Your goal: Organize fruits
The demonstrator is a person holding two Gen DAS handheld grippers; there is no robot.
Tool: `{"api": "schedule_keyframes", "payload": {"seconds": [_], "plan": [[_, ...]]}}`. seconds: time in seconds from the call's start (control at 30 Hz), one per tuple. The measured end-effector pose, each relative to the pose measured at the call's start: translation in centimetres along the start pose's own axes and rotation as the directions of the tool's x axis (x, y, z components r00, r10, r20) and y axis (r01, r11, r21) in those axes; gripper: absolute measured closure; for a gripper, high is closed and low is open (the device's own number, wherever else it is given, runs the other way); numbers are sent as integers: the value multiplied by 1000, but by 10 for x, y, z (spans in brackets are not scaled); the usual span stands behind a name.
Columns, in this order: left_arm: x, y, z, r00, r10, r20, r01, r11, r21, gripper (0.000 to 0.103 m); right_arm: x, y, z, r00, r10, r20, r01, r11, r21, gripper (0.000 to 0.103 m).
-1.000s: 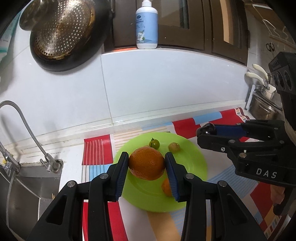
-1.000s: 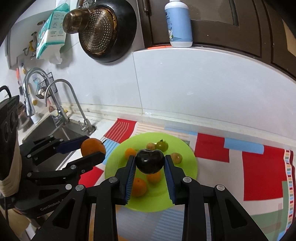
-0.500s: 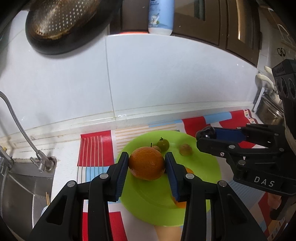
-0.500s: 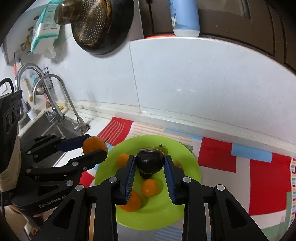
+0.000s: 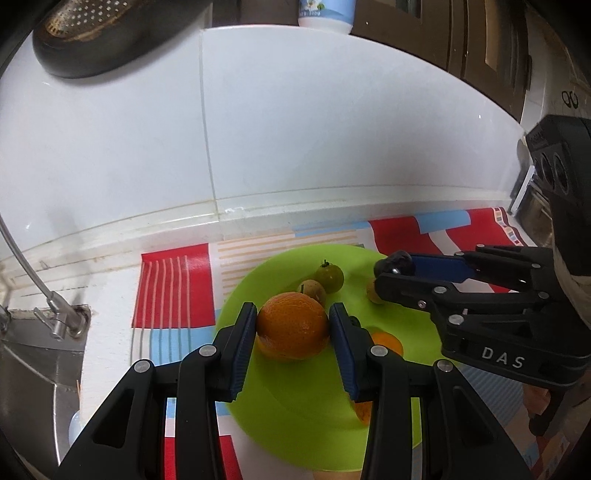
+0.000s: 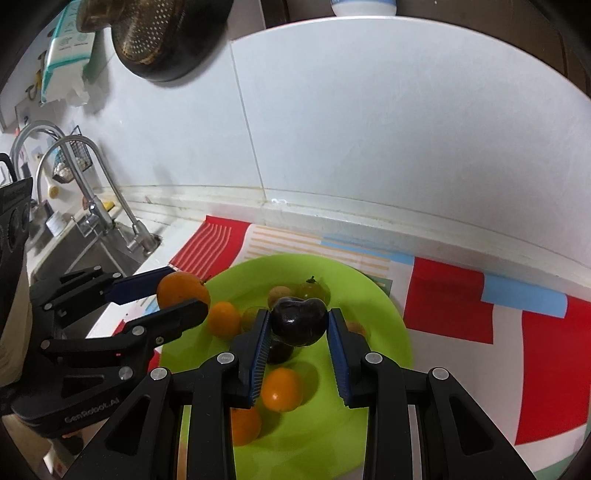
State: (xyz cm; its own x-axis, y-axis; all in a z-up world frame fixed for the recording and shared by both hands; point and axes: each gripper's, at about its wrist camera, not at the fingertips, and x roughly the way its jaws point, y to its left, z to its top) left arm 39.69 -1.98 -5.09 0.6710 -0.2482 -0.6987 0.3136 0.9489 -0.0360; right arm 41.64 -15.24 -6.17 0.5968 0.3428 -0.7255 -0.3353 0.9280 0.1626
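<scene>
My left gripper (image 5: 293, 326) is shut on a large orange (image 5: 291, 325) and holds it over the left part of a green plate (image 5: 295, 406). My right gripper (image 6: 297, 330) is shut on a dark plum (image 6: 298, 321) above the plate's (image 6: 373, 354) middle. Each gripper shows in the other's view, the right gripper (image 5: 393, 271) at the right, the left gripper (image 6: 181, 293) at the left. On the plate lie small oranges (image 6: 282, 389), a green fruit (image 5: 329, 277) and small brownish fruits (image 5: 313, 290).
The plate stands on a red, blue and white patterned mat (image 6: 535, 332) on a white counter against a white tiled wall. A sink with taps (image 6: 92, 206) is at the left. A pan with a strainer (image 6: 155, 40) hangs on the wall, a bottle (image 5: 325, 14) stands above.
Both grippers have moved forward and down toward the plate with their fruits still held. The plate now looks larger and closer in both views.
</scene>
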Motion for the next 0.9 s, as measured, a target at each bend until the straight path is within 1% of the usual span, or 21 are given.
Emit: {"api": "schedule_keyframes", "payload": {"seconds": [0.2, 0.23, 0.27, 0.4, 0.43, 0.5, 0.67, 0.73, 0.8, 0.9], "plan": [[7, -7, 1, 1000, -23, -17, 23, 1000, 13, 63, 7, -7, -1, 1000, -7, -8, 7, 1000, 14, 70], [8, -8, 1, 1000, -25, -19, 25, 1000, 14, 63, 8, -8, 0, 1000, -9, -10, 9, 1000, 17, 65], [9, -9, 0, 999, -29, -24, 29, 999, 13, 63, 7, -9, 0, 1000, -16, -7, 16, 1000, 22, 63], [10, -12, -1, 998, -42, -38, 43, 999, 17, 62, 4, -13, 0, 1000, -28, 1, 28, 999, 35, 62], [10, -13, -1, 999, -39, -36, 40, 999, 20, 57, 2, -13, -1, 1000, -29, 2, 29, 999, 39, 62], [4, -14, -2, 1000, -25, -15, 25, 999, 28, 51, -3, -14, -2, 999, -38, 7, 38, 999, 39, 62], [-13, -18, 1, 1000, -10, 18, 9, 999, 38, 49, -18, -13, -6, 998, -59, 21, 58, 997, 43, 62], [-23, -18, 1, 999, -4, 36, 3, 1000, 31, 44, -27, -11, -8, 997, -67, 31, 65, 997, 41, 62], [-32, -19, 2, 999, 4, 52, -6, 1000, 26, 42, -38, -8, -9, 996, -77, 49, 75, 996, 38, 62], [-51, -22, 1, 996, 26, 81, -27, 999, 19, 36, -51, -4, -11, 995, -81, 66, 79, 996, 43, 62]]}}
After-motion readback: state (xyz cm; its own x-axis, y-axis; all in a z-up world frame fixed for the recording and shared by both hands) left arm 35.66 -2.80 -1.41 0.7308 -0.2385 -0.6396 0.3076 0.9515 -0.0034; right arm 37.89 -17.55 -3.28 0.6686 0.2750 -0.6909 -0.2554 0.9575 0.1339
